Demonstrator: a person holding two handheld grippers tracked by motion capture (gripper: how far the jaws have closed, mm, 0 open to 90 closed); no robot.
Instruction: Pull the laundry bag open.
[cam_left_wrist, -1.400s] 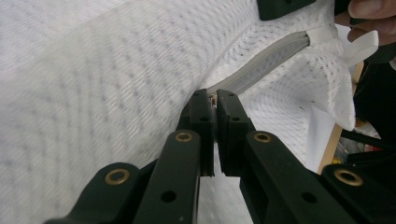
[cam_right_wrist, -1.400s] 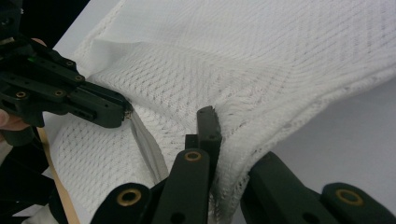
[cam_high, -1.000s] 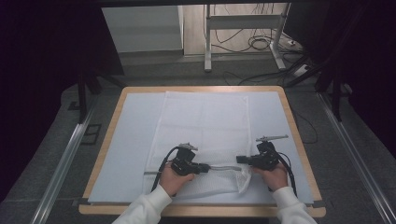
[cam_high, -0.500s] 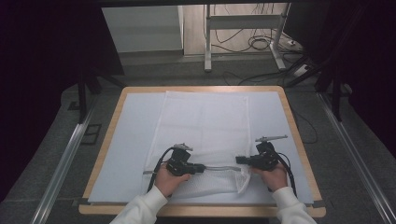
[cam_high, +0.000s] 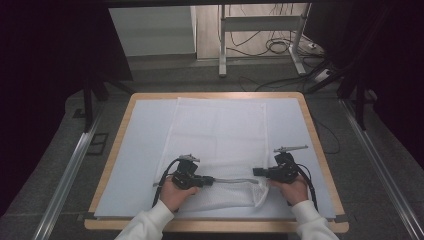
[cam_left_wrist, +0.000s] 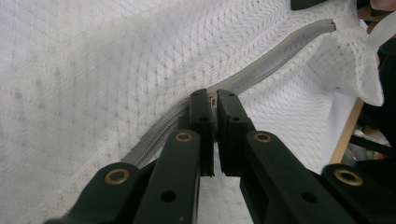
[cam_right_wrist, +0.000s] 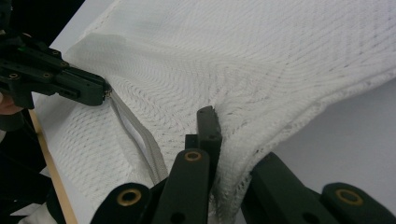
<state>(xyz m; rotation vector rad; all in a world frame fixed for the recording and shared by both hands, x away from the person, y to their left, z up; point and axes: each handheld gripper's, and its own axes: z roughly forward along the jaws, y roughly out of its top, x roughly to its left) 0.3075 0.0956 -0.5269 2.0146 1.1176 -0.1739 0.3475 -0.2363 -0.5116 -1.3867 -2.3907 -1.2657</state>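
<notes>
Sleeves of white cloth come in over the near wooden edge of the table (cam_high: 320, 150), and each hand grips a black two-jaw tool low over the white mesh laundry bag (cam_high: 220, 135). The bag lies spread down the middle of the pale blue mat (cam_high: 140, 145), its near hem close to the person and its far end reaching almost to the table's far edge.

The left gripper (cam_high: 209, 180) sits at the near left part of the bag. In the left gripper view (cam_left_wrist: 214, 100) its jaws stand pressed nearly together, with a small metal zip pull pinched between the tips, right on the grey zipper (cam_left_wrist: 275, 53) that runs slantwise across the mesh.

The right gripper (cam_high: 256, 172) is just across from it, near the bag's near right corner. In the right gripper view (cam_right_wrist: 212, 122) one jaw lies over the mesh and the other under it, so a fold of the netting is clamped between them and bunches up around the tips. The grey zipper (cam_high: 234, 180) stretches as a short taut line between the two tools.

Farther off, the bag lies flat and smooth on the mat. Beyond the table stands a grey metal frame (cam_high: 260, 35) with loose cables (cam_high: 280, 47) on the floor behind it.
</notes>
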